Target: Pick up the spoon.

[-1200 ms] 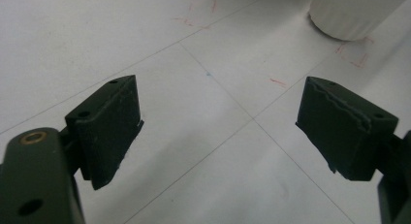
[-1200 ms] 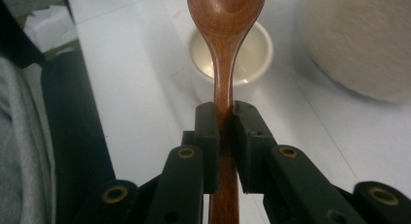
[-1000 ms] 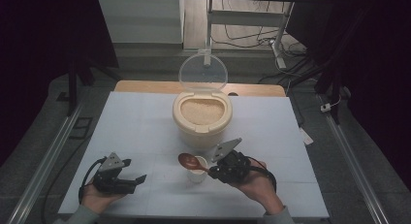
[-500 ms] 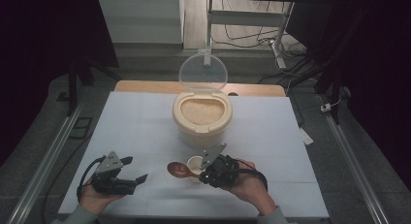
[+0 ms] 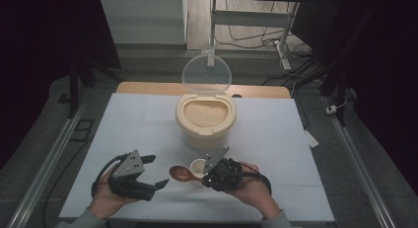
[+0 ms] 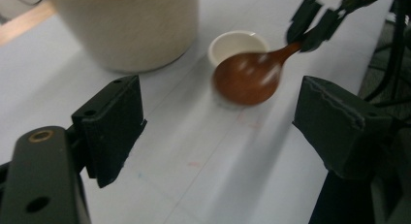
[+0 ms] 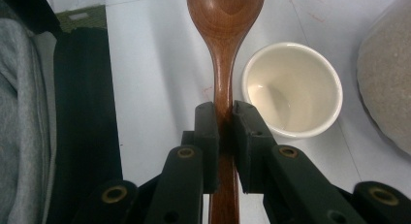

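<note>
A glossy brown wooden spoon [image 7: 224,20], bowl empty, sits just beside the small white cup [image 7: 291,89], in front of the open rice container [image 5: 205,117]. The right gripper [image 7: 224,120] clamps its handle, held level. The left gripper [image 5: 150,171] rests released nearby on the worktop [image 5: 276,134].

Cables [image 5: 246,38] behind white table [image 5: 133,124].

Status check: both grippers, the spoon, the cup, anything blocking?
Right gripper shut on wooden spoon handle, bowl empty. Left gripper open, holding nothing. Small white cup empty, beside the open rice container. Nothing in the way.
</note>
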The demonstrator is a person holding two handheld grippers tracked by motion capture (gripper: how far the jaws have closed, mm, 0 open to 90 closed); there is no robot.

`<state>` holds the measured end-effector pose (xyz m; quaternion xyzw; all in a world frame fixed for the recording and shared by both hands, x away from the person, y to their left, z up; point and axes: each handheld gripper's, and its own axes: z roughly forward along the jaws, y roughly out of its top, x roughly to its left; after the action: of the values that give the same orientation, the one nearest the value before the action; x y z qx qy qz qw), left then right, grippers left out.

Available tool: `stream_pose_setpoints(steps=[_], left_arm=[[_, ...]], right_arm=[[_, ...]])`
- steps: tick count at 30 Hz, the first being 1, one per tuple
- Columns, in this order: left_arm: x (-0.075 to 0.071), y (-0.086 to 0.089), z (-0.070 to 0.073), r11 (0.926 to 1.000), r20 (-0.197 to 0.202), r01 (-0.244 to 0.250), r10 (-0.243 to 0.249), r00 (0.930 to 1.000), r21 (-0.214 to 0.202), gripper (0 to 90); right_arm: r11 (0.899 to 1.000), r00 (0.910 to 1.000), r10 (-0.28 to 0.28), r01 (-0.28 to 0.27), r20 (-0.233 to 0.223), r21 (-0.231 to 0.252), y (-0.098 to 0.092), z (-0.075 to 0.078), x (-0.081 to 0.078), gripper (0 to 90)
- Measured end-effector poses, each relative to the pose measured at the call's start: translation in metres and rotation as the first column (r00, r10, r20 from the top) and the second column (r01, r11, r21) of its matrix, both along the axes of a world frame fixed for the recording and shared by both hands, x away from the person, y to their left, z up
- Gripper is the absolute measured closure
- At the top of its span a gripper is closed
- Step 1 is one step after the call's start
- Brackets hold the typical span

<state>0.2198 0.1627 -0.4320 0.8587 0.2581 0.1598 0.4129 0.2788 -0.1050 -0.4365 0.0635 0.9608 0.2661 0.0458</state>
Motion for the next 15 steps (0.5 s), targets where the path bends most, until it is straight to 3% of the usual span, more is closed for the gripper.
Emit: stream_pose_setpoints(steps=[3,5,9,15], left_arm=[[0.001,-0.016,0.007,0.9980,0.016,0.050,-0.051,0.9986,0.038,19.6],[0.005,-0.029,0.010,0.9926,0.001,0.106,-0.106,0.9944,0.060,23.5],[0.010,-0.040,0.009,0.9867,-0.016,0.134,-0.134,0.9909,0.091,25.2],[0.018,-0.054,0.004,0.9710,-0.049,0.187,-0.182,0.9821,0.148,27.7]], right_arm=[[1.000,1.0000,0.008,-0.008,0.001,-0.003,0.001,0.000,-0.001,80.9],[1.000,0.9999,0.011,-0.011,-0.002,0.000,0.002,-0.001,-0.001,80.9],[1.000,0.9999,0.012,-0.012,-0.003,-0.005,0.002,-0.002,-0.001,80.9],[1.000,1.0000,0.009,-0.009,-0.001,-0.006,0.001,-0.002,0.000,80.8]])
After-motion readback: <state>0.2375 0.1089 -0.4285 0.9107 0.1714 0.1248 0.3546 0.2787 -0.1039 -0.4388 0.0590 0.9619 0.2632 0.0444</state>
